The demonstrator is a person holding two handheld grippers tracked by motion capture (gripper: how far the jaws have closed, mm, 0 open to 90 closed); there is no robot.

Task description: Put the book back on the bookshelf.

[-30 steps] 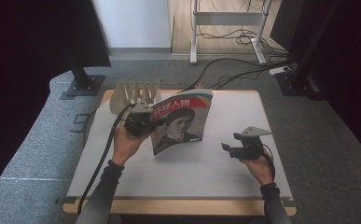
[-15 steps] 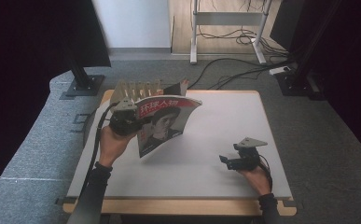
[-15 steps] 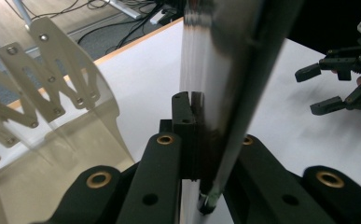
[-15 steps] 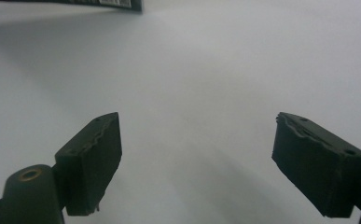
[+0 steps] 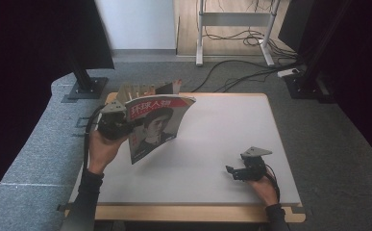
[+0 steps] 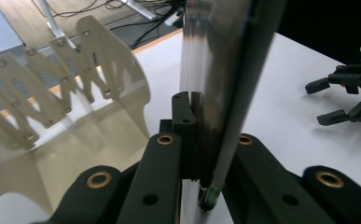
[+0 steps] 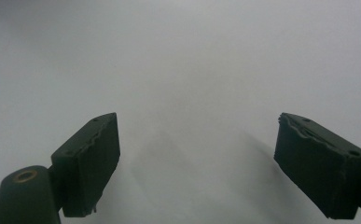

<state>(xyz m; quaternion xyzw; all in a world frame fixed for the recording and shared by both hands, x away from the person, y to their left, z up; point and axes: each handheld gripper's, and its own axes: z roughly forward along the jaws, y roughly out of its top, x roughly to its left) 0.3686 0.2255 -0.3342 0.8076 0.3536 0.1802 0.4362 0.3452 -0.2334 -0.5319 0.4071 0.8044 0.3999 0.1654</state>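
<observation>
My left gripper (image 5: 118,126) clamps the magazine (image 5: 155,126) upright at the desk's (image 5: 222,130) ten o'clock, before a rack (image 5: 140,90). My right gripper (image 5: 236,172), jaws wide and empty, rests at four o'clock.

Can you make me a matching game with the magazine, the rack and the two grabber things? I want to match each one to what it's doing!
Things:
1. magazine
2. wooden rack
3. left gripper
4. right gripper

States:
A. jaws apart, nothing between them
B. stands at the table's far edge
C. held up off the table
D. shut on the magazine's edge

Pairs: 1-C, 2-B, 3-D, 4-A
</observation>
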